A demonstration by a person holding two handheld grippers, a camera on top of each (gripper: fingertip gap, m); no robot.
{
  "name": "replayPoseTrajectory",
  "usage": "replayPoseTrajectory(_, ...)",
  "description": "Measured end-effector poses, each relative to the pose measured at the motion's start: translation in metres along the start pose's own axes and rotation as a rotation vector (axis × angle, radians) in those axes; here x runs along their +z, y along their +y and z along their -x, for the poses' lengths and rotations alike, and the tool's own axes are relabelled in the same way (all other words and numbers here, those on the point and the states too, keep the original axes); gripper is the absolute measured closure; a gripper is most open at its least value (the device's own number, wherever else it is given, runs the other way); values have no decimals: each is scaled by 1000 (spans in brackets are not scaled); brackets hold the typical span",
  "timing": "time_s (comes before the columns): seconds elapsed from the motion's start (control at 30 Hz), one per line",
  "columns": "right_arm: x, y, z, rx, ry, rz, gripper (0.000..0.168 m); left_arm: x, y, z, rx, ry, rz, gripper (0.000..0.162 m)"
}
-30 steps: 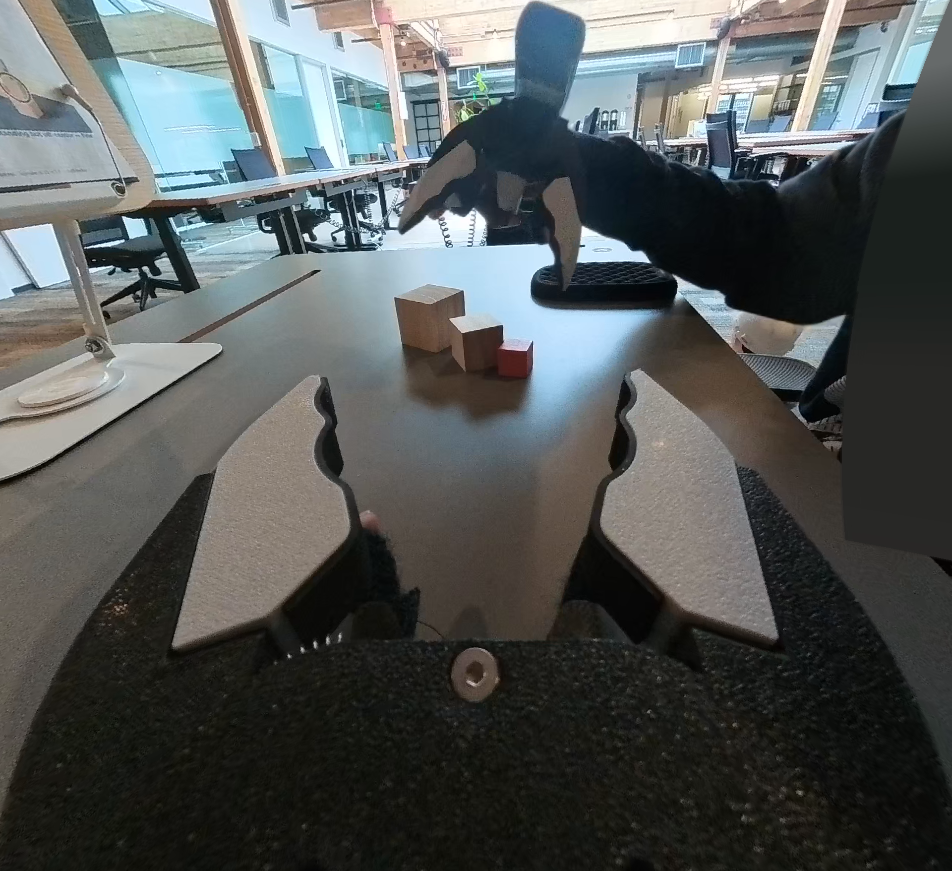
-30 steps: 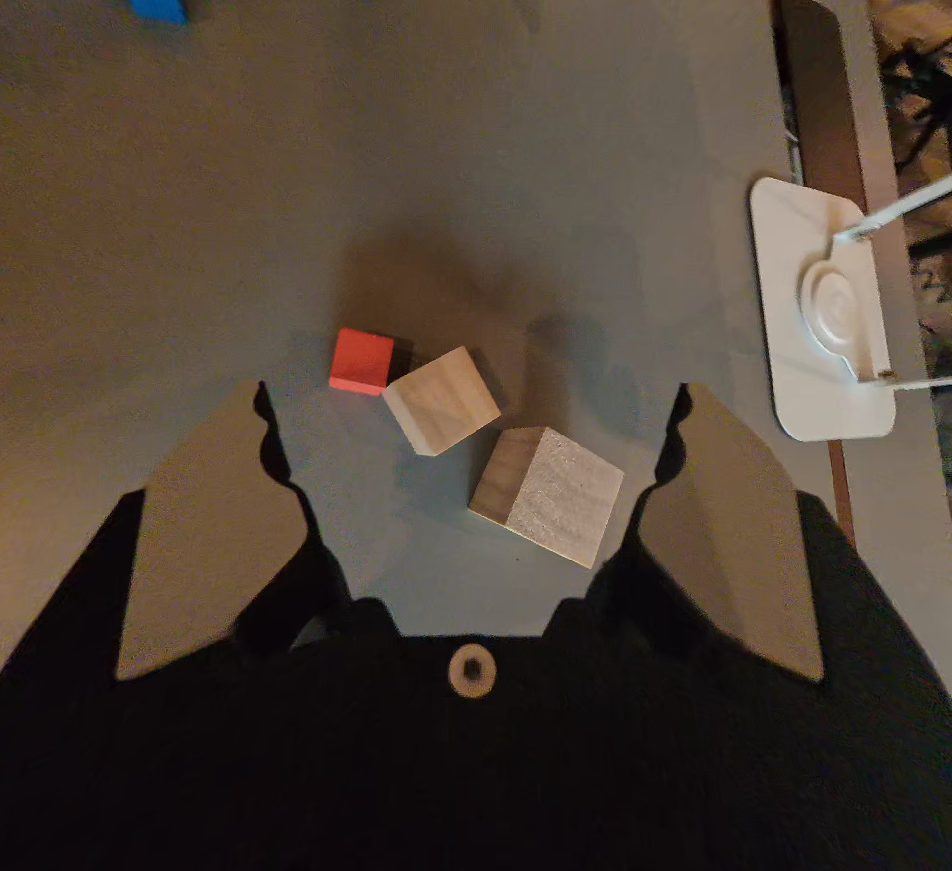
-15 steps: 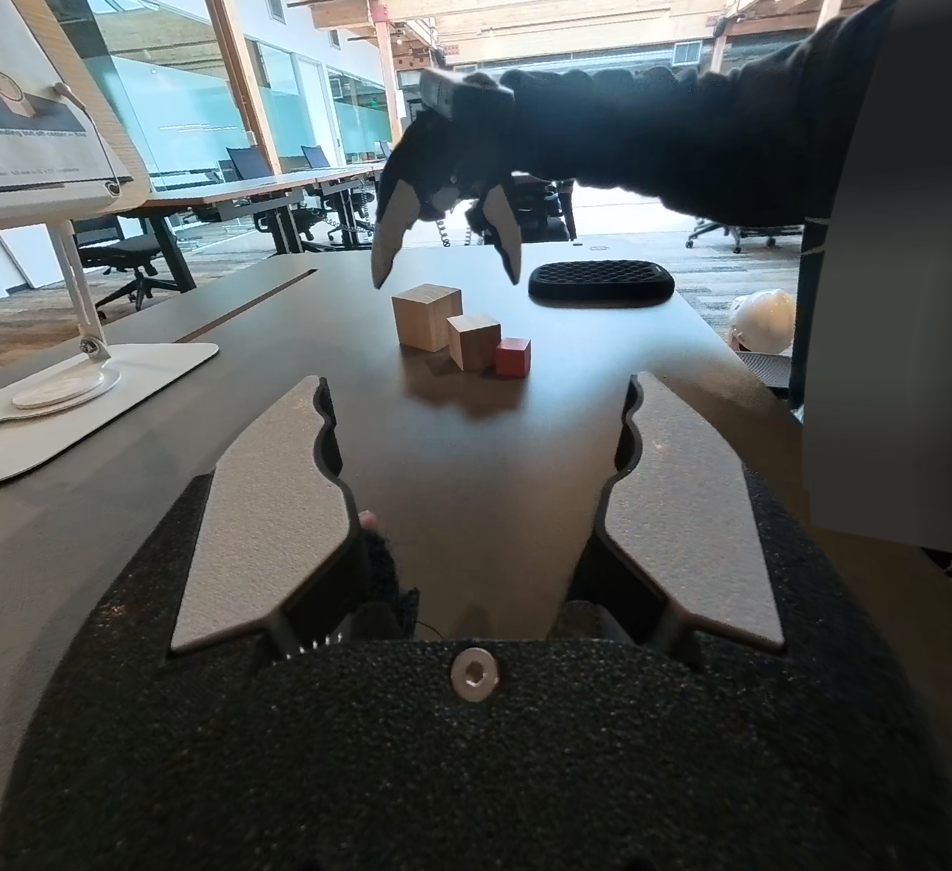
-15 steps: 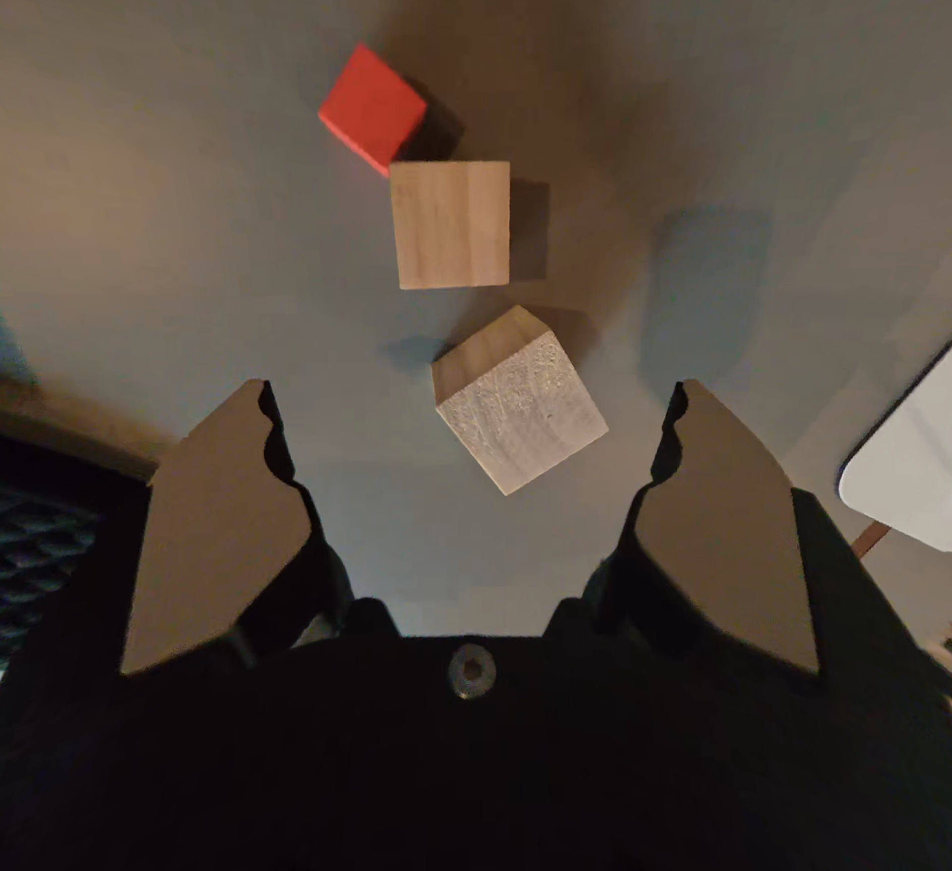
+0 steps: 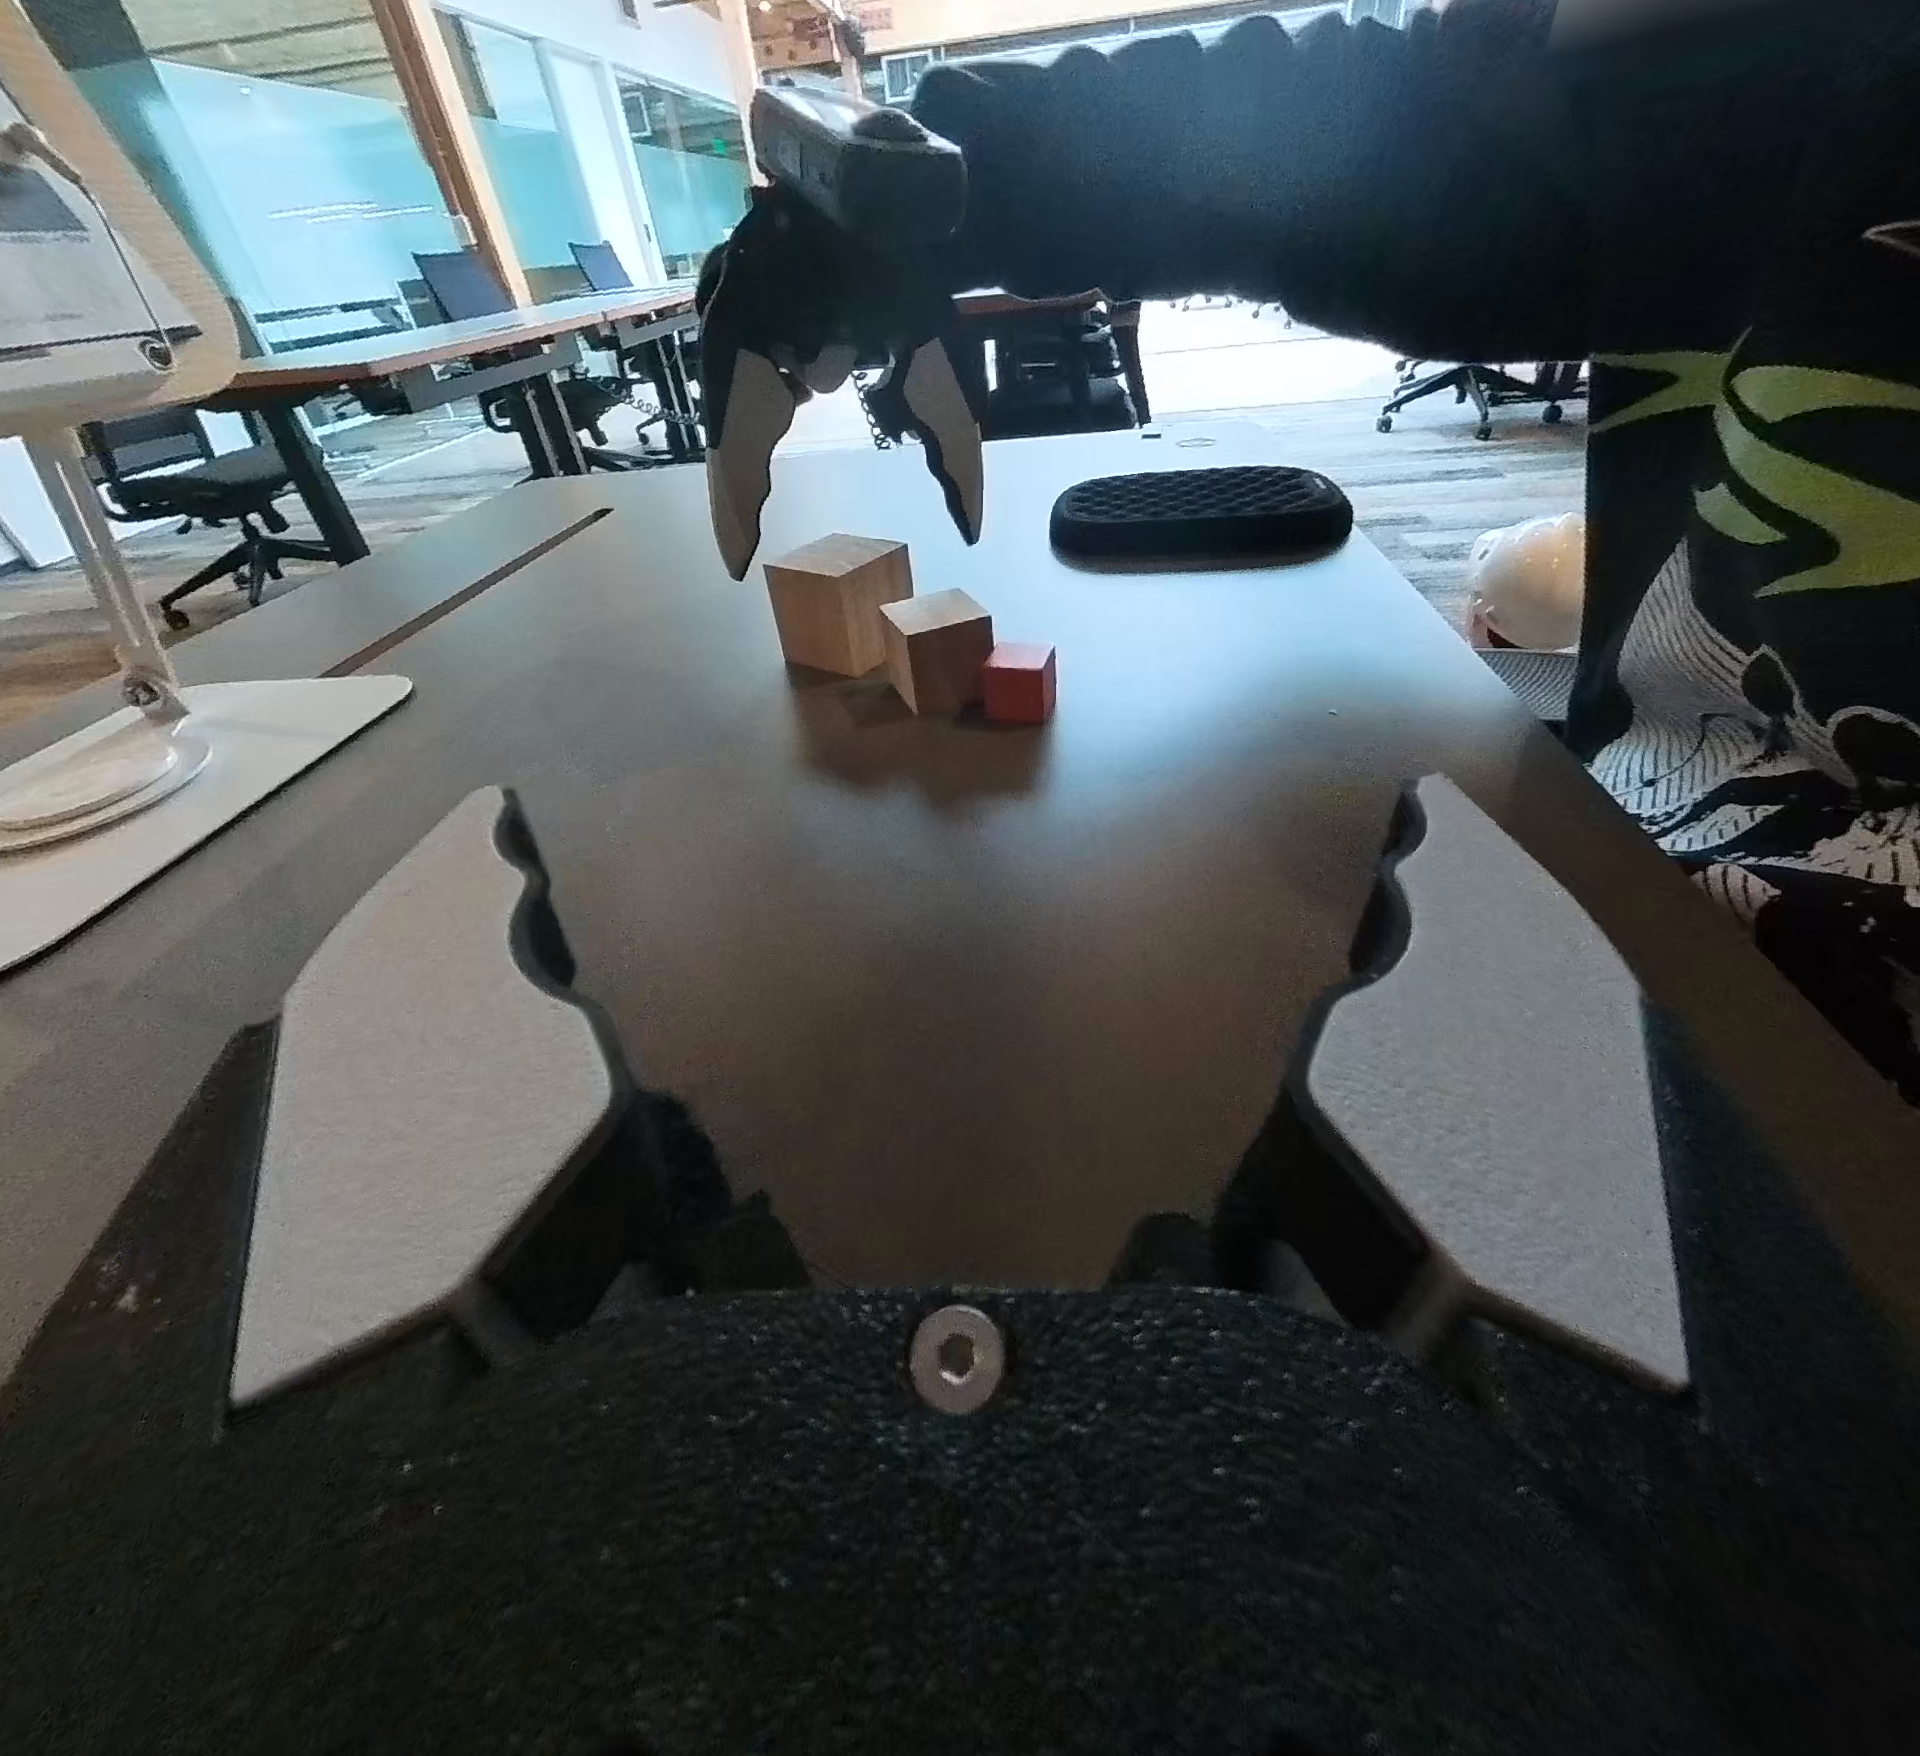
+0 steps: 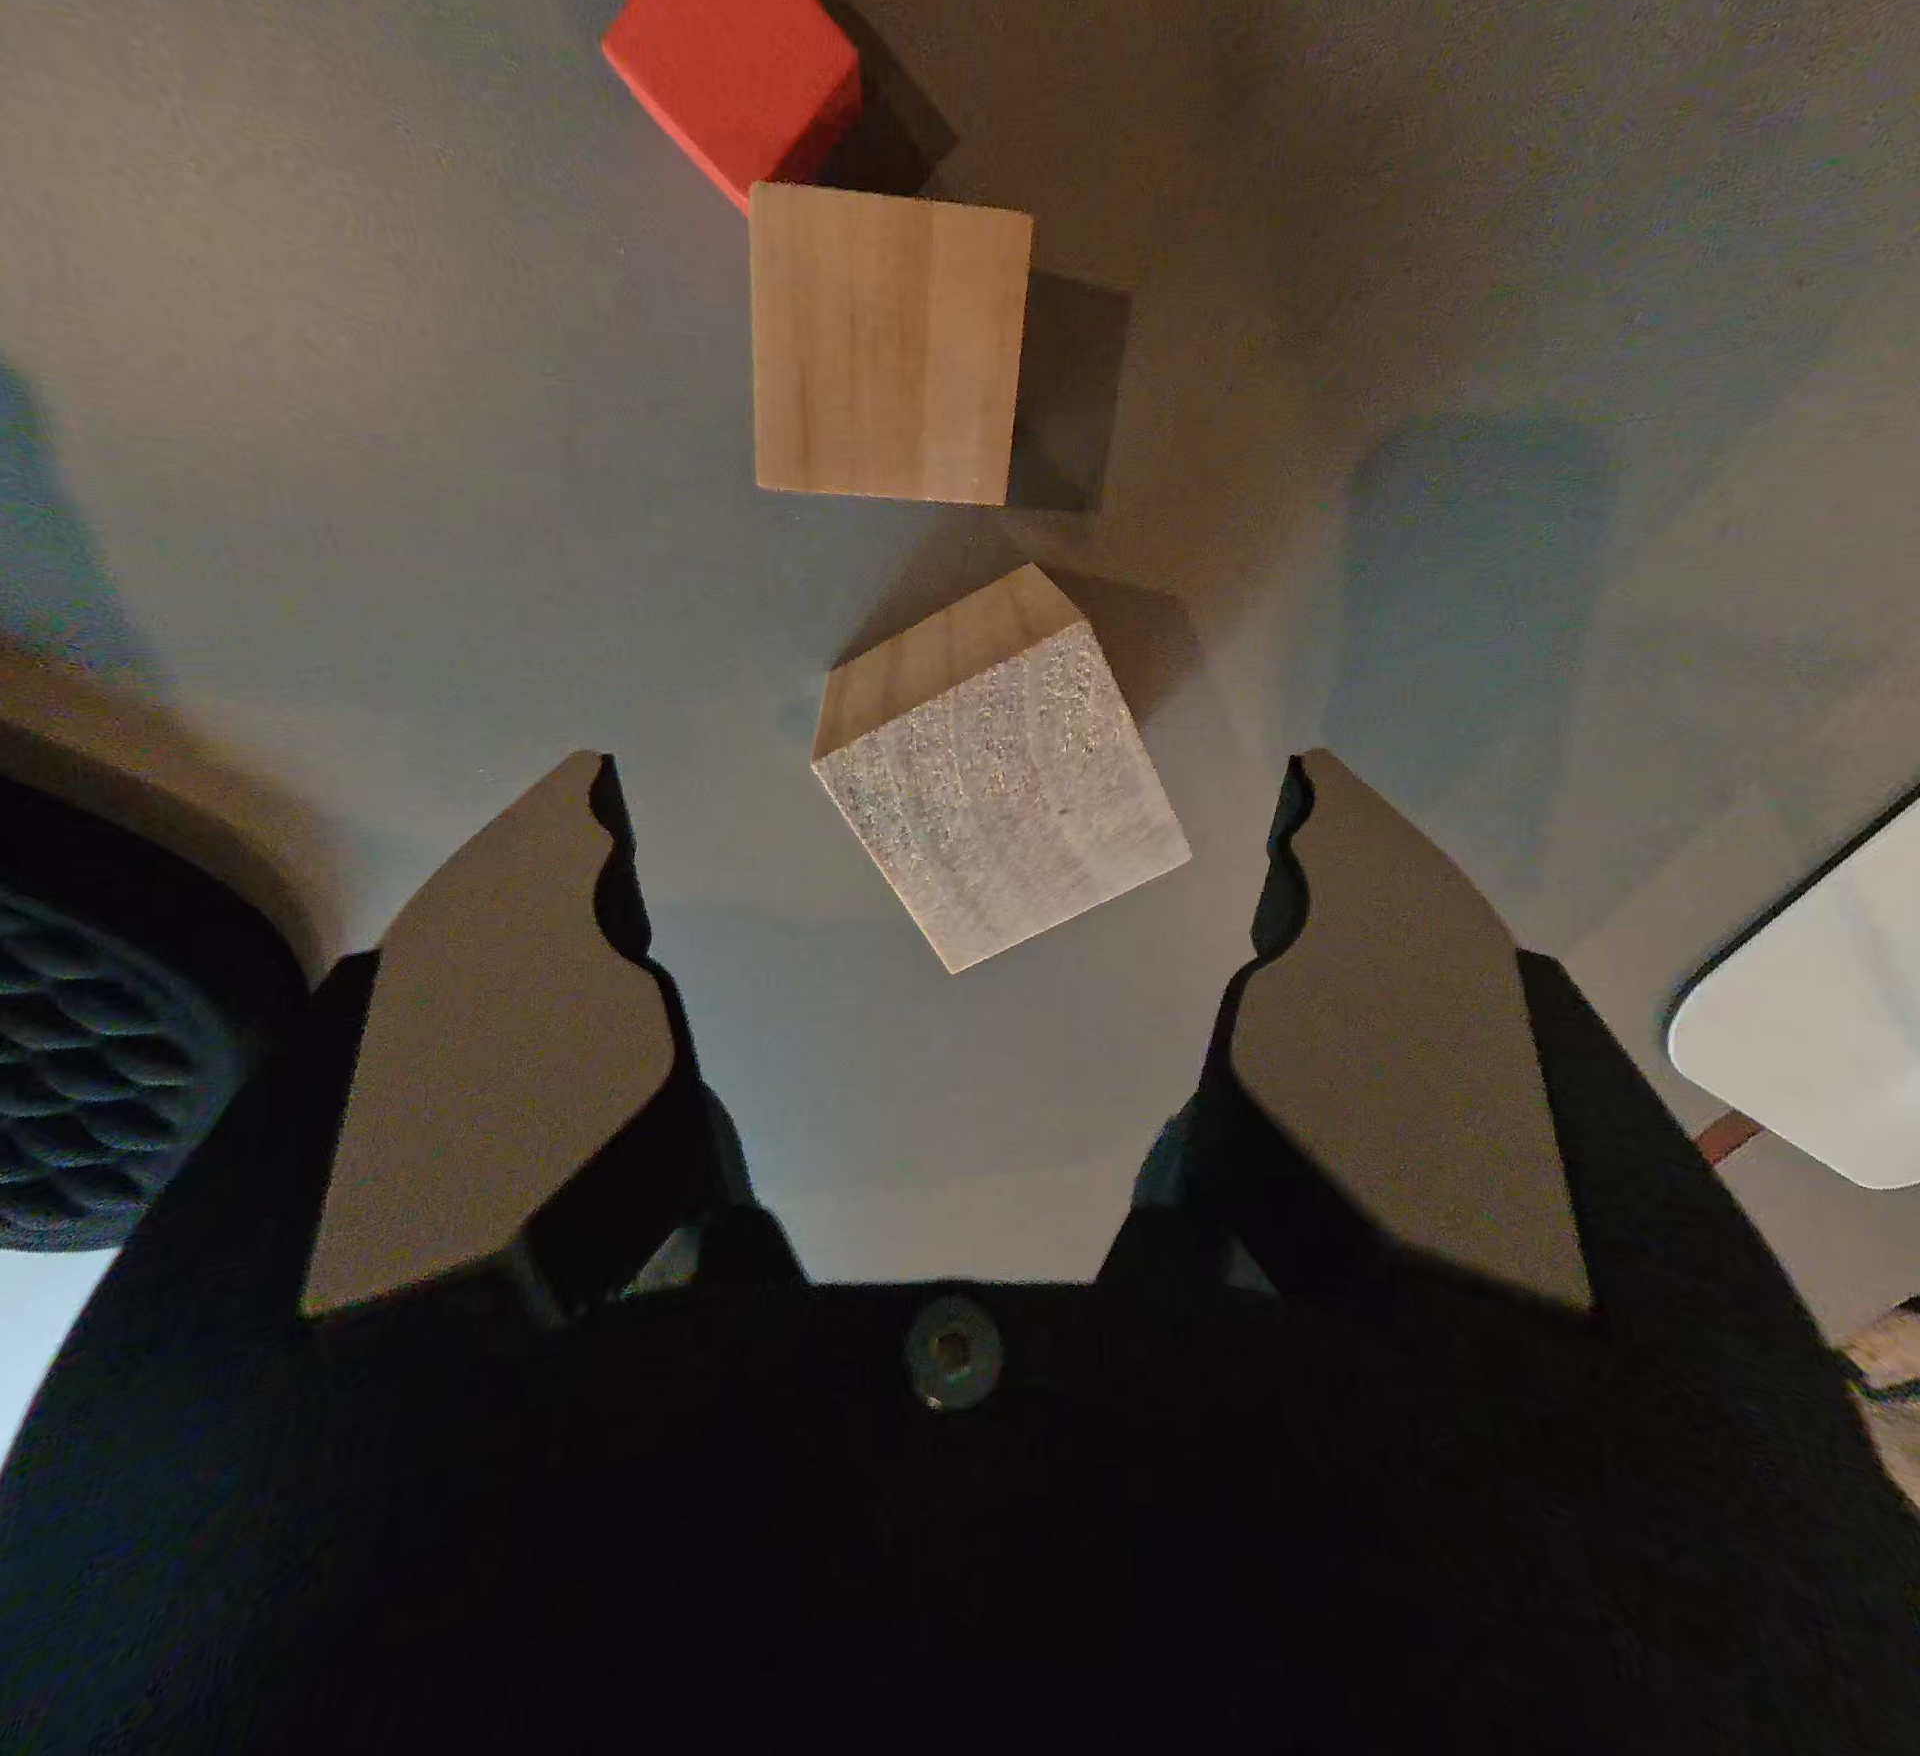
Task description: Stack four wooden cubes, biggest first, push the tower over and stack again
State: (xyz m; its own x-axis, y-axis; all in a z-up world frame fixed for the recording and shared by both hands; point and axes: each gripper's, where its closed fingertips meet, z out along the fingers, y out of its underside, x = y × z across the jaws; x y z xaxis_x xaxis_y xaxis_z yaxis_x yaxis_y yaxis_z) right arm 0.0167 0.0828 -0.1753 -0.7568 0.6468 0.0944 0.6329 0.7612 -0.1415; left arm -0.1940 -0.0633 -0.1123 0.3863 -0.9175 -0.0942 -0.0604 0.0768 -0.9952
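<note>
On the desk (image 5: 1195, 771) three cubes lie in a row: big cube (image 6: 997, 771), middle cube (image 6: 888, 345) and red cube (image 6: 727, 44), which touch at a corner. The right claw (image 5: 847, 511) hangs wide over the big one; the left claw (image 5: 956, 979) sits wide, well apart. Rigid, light wood: probably best pinched on opposite flat faces.

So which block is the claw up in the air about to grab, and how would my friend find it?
On the dark grey table, three cubes sit in a short row under the open right gripper. The large pale wooden cube sits at the row's end nearest the white stand base. It is the biggest, bigger than the medium wooden cube and the small red cube.
</note>
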Motion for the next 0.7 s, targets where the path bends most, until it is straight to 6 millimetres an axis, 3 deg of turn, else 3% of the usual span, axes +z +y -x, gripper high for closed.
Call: replayPoseTrajectory(0.7,-3,10,-1,-42,18,44,58,-3,-3,-4,-30,59,-27,16)
